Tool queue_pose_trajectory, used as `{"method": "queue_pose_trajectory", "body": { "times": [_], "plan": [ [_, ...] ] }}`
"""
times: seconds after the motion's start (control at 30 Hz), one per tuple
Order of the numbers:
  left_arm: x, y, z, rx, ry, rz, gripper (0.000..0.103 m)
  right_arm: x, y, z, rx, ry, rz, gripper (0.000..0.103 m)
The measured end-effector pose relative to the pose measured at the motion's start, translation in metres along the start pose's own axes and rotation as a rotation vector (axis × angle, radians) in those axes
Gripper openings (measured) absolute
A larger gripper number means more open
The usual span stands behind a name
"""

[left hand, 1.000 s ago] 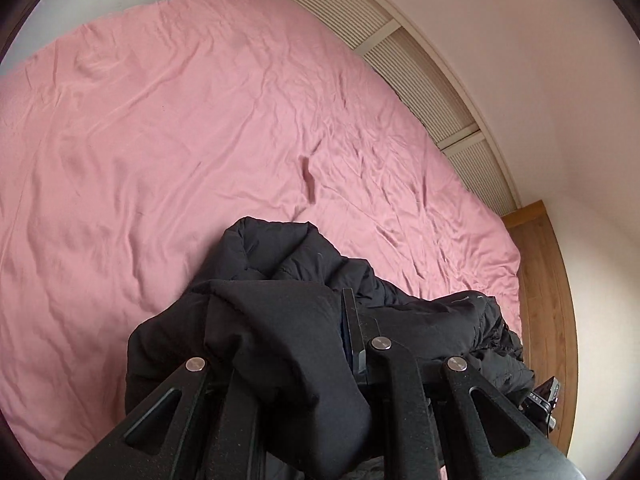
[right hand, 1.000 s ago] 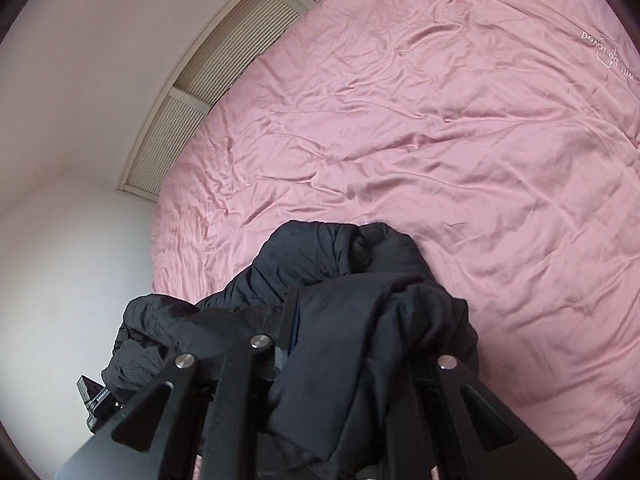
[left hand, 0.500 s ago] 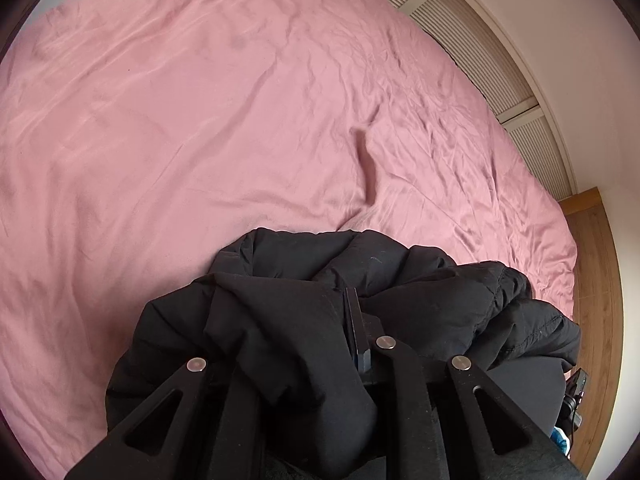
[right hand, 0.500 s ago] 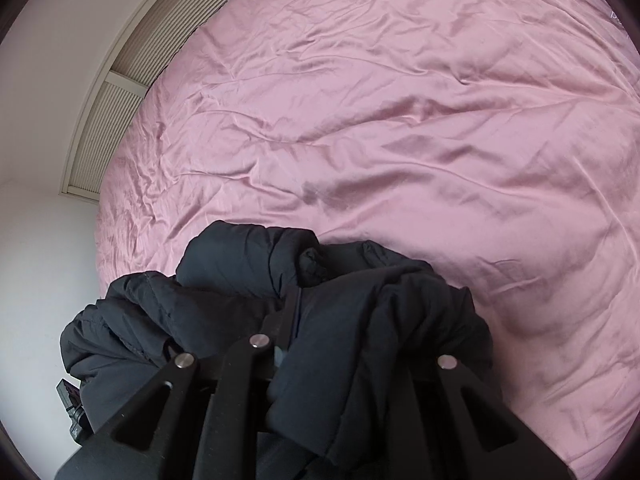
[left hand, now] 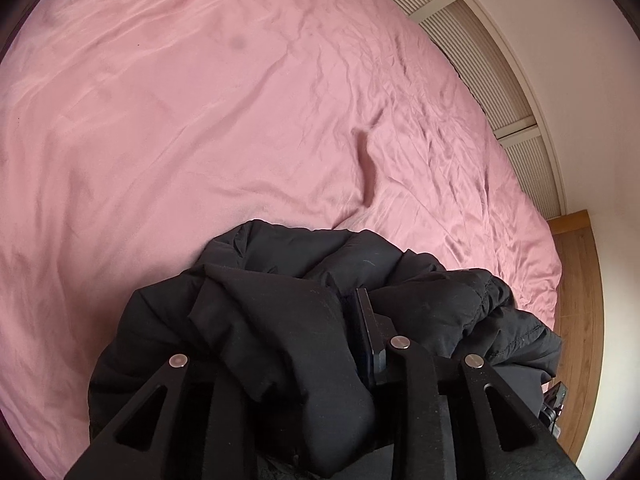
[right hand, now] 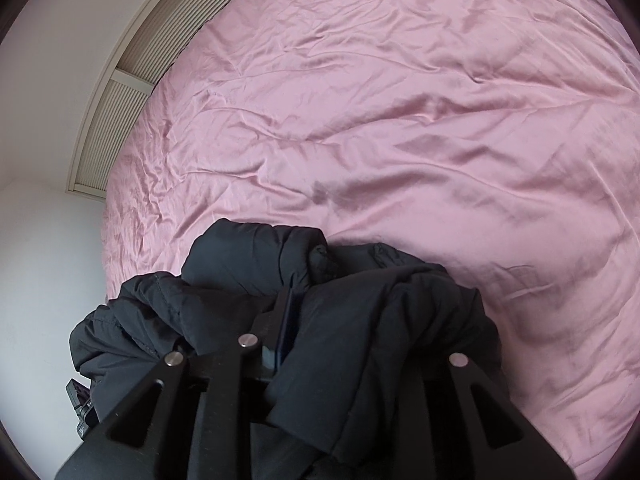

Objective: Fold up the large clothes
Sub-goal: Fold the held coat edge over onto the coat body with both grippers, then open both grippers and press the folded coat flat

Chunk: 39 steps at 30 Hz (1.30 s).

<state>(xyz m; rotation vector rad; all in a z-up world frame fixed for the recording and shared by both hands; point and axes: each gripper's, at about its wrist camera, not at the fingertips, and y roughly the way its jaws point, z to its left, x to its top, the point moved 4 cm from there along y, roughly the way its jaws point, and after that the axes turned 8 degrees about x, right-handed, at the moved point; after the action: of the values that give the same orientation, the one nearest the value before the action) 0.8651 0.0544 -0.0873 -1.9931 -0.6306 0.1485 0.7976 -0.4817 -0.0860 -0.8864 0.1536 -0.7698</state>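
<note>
A black padded jacket (left hand: pixel 304 320) hangs bunched over my left gripper (left hand: pixel 352 300), which is shut on its fabric; only one finger (left hand: pixel 370 332) shows through the folds. The same jacket (right hand: pixel 360 320) drapes over my right gripper (right hand: pixel 292 300), also shut on it, with one finger (right hand: pixel 280 336) visible. Both grippers hold the jacket above a pink bed sheet (left hand: pixel 200 120), which also fills the right wrist view (right hand: pixel 400 120). The other gripper shows at each view's lower edge.
A white slatted panel (left hand: pixel 500 80) runs along the far side of the bed; it also shows in the right wrist view (right hand: pixel 132 80). Wooden floor (left hand: pixel 580 300) lies beyond the bed's right corner. White walls surround.
Both grippers have moved forward over the bed with the jacket; the sheet fills more of both views and the wall panel has slid toward the edges.
</note>
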Motion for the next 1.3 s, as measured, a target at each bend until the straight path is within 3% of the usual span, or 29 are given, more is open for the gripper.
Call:
{"method": "queue_pose_trajectory", "body": {
  "times": [0.17,0.27,0.5,0.7,1.0,1.3],
  "plan": [
    [0.003,-0.019,-0.004,-0.067,-0.027,-0.016,0.052,0.002,-0.019,0.008,0.065,-0.001,-0.017,0.052],
    [0.008,-0.033,-0.009,-0.088,-0.028,-0.028,0.062,0.005,-0.031,0.019,0.08,-0.023,-0.027,0.062],
    [0.021,-0.065,-0.02,-0.131,-0.057,-0.066,0.083,0.013,-0.059,0.041,0.123,-0.041,-0.068,0.075],
    [0.032,-0.087,-0.024,-0.144,-0.08,-0.098,0.088,0.016,-0.08,0.055,0.144,-0.047,-0.105,0.084],
    [0.027,-0.134,-0.065,0.006,0.149,-0.241,0.088,0.006,-0.118,0.111,0.097,-0.241,-0.175,0.085],
    [-0.045,-0.112,-0.123,0.041,0.409,-0.23,0.088,-0.068,-0.075,0.183,0.046,-0.523,-0.1,0.085]
  ]
}}
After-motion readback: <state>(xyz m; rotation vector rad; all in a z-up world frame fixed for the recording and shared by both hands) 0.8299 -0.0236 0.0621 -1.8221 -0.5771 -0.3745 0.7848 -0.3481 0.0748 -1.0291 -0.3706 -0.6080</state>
